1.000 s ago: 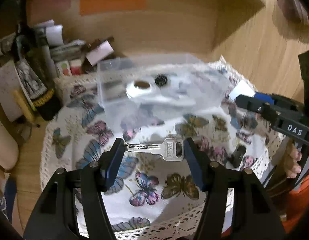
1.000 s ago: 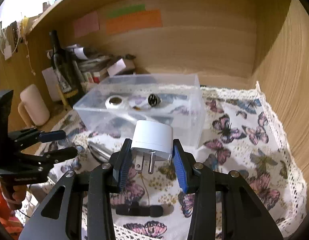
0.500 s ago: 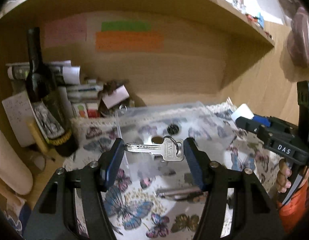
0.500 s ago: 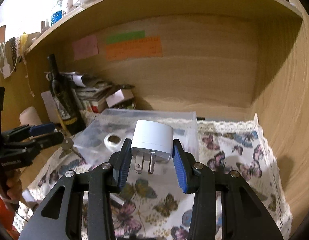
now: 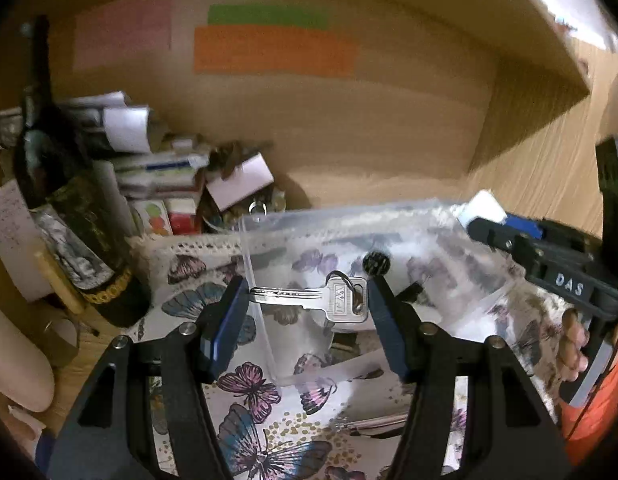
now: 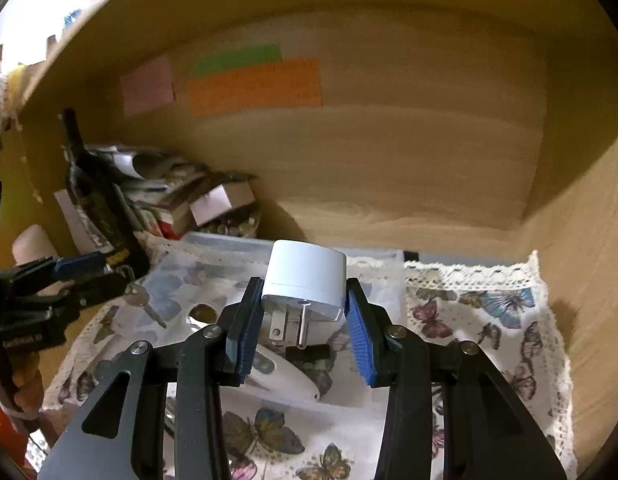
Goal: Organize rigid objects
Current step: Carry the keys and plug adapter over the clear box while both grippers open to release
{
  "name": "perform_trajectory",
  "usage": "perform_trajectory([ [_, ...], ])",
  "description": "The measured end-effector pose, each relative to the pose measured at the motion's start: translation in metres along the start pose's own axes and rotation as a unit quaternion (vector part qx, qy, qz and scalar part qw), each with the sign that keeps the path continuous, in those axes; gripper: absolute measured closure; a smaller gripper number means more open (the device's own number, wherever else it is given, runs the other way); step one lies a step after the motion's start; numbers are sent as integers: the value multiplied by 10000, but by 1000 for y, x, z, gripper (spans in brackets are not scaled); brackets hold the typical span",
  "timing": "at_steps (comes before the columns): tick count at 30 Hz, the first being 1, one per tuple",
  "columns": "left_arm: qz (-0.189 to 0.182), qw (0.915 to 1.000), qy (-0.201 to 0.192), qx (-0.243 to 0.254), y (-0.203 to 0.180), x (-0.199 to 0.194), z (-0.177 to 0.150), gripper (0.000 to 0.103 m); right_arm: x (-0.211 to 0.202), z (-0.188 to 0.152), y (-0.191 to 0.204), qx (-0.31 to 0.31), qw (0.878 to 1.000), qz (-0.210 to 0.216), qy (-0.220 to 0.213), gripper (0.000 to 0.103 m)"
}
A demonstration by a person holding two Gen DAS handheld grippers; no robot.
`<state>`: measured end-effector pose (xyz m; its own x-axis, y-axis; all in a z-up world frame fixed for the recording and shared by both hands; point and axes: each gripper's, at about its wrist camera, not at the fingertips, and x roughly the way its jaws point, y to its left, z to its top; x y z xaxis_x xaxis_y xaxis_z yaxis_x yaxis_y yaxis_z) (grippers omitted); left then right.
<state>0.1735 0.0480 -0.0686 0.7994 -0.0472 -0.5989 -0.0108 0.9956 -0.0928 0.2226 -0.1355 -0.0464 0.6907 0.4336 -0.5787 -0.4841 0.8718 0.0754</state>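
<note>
Two grippers, each pinching one item above the butterfly cloth (image 6: 489, 332).
Mid-frame, the left gripper (image 5: 305, 304) clamps a silver key (image 5: 325, 300) lengthwise; the right gripper (image 6: 305, 320) squeezes a white plug adapter (image 6: 307, 280), prongs toward the camera. Behind both, blurred, seemingly a clear plastic box (image 5: 349, 220).

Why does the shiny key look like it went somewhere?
Yes. The key, in the left tongs, rose from the butterfly cloth toward the clear box.

home | wooden shelf nook (image 6: 389, 168) | butterfly tablecloth (image 6: 489, 320) | wine bottle (image 5: 65, 200)
</note>
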Motion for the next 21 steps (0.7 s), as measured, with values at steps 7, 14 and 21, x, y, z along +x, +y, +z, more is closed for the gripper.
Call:
perform_trajectory([
  [7, -10, 9994, 297, 197, -5, 24, -9, 42, 42, -6, 7, -132, 9985, -45, 528, 66],
  [14, -16, 9991, 347, 237, -7, 33, -9, 42, 73, -15, 20, -332, 9947, -111, 962, 66],
  [21, 63, 9989, 381, 278, -11, 36, -9, 42, 86, -21, 23, -403, 9924, -197, 1142, 66],
])
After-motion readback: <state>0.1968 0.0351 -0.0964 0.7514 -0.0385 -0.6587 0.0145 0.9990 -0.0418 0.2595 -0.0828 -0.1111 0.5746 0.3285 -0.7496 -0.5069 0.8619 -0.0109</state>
